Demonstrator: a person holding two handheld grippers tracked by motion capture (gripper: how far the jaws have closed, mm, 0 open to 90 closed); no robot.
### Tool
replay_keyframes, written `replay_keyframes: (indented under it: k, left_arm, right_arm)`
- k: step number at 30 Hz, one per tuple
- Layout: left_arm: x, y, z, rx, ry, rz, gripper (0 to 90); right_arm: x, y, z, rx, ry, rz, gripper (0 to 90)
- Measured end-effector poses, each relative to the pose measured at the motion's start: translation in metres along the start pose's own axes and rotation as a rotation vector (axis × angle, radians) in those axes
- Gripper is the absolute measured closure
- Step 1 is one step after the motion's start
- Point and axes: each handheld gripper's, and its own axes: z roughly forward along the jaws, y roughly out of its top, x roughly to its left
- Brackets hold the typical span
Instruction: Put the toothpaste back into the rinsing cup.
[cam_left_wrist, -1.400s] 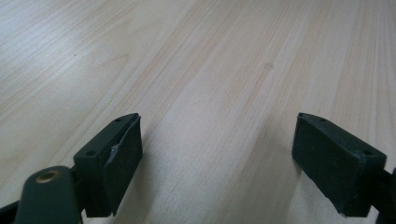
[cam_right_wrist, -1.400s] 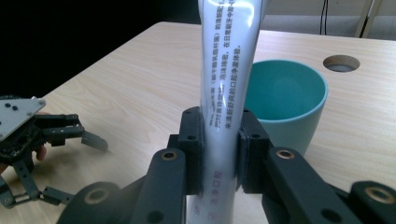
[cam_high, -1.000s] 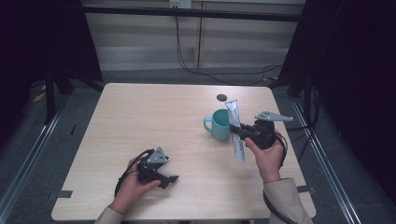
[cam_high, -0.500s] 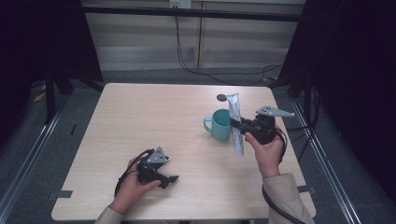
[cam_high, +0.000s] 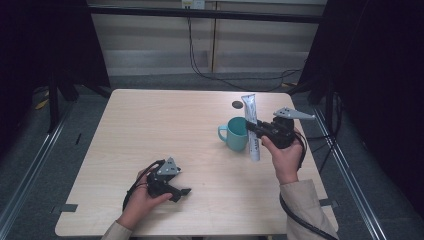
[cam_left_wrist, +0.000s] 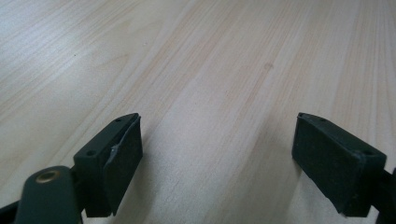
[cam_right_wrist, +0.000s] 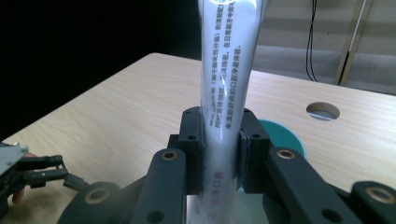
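Right tool (cam_high: 254, 129) raised tube (cam_high: 251, 126) upright beside mug (cam_high: 236, 134); left tool (cam_high: 181, 192) resting.

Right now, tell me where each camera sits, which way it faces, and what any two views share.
High view: above the person's side, looking forward and down on the table; both forearms and hands show, the left tool and right tool.
Left gripper view: rides the left tool, looking along open jaws low over bare tabletop.
Right gripper view: rides the right tool, facing across the table, jaws shut on the white tube.
Shared by high and right gripper views: tube, teal cup.
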Motion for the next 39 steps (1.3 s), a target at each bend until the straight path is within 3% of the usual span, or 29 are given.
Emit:
replay_keyframes:
  k: [29,39]
  left_arm:
    - [0.000,0.000,0.000,-0.002,0.002,-0.002,16.0]
    - [-0.001,0.000,0.000,-0.007,0.003,-0.007,16.0]
  right_arm:
    - [0.001,0.020,0.012,-0.011,-0.020,-0.043,75.0]
    - [-0.005,0.027,0.016,-0.028,-0.028,-0.030,74.9]
